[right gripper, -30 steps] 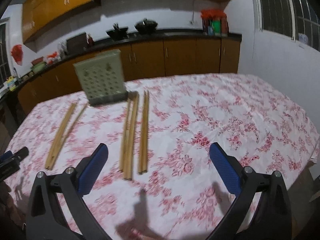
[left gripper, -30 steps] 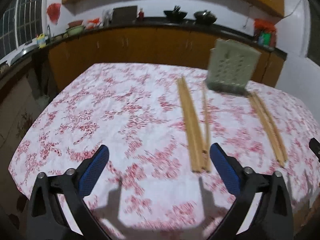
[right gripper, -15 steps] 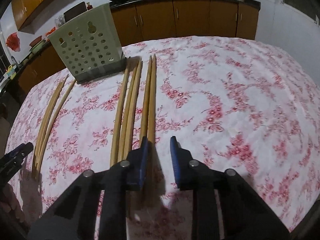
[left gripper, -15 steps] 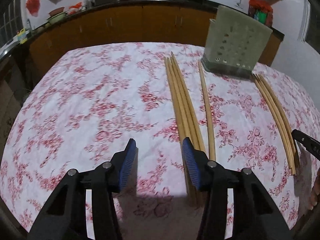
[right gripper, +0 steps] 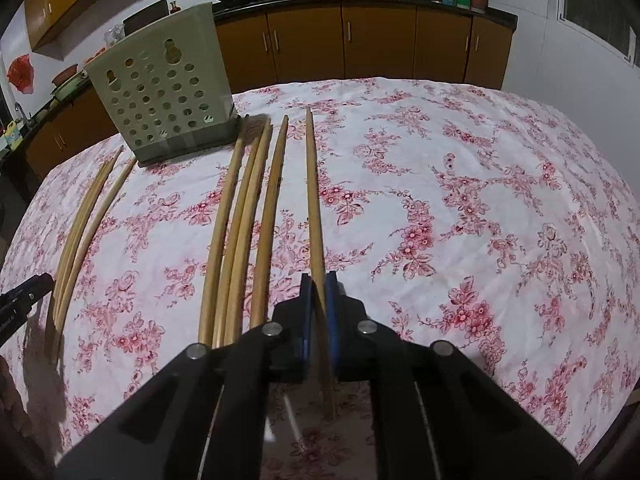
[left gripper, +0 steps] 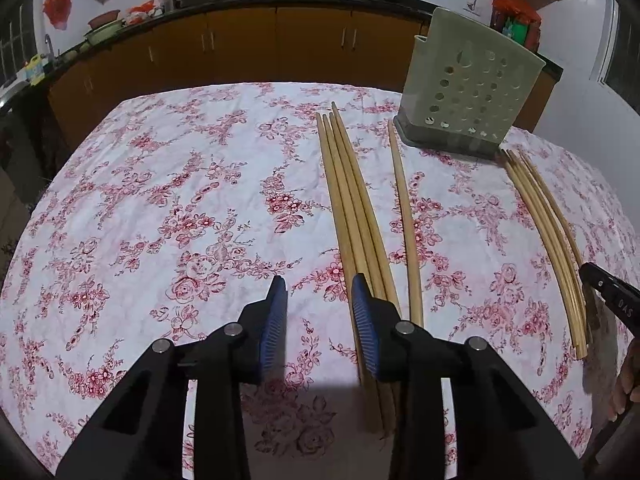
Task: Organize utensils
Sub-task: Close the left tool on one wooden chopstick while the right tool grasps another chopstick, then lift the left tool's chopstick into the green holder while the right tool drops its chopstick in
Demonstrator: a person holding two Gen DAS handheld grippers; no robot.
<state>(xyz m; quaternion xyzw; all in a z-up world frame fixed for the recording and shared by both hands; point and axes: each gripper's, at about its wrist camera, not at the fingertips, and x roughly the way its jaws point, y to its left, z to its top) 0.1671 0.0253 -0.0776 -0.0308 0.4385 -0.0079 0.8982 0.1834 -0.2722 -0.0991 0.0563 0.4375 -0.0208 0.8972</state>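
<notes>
Wooden chopsticks lie in groups on a floral tablecloth in front of a green perforated utensil holder [left gripper: 468, 88] [right gripper: 164, 84]. My right gripper [right gripper: 319, 282] is shut on one chopstick [right gripper: 314, 200], whose near end sticks out below the pads. A single chopstick [right gripper: 272, 200] and a bundle of three [right gripper: 236, 220] lie to its left. My left gripper [left gripper: 318, 280] is low over the cloth, its jaws closing with only cloth between the pads. A chopstick bundle [left gripper: 352, 200] runs under its right finger [left gripper: 364, 320]. One more chopstick [left gripper: 406, 220] lies just right of the bundle.
Brown kitchen cabinets and a dark counter with pans stand behind the table. In the left wrist view the right gripper's black tip [left gripper: 608, 296] and a hand [left gripper: 628, 380] show by another chopstick group [left gripper: 548, 232]. The left gripper's tip [right gripper: 24, 296] shows beside the far-left chopsticks [right gripper: 80, 220].
Both grippers came down and forward to the chopsticks. The right jaws went from wide open to shut on one chopstick, now set apart from its neighbour. The left jaws narrowed.
</notes>
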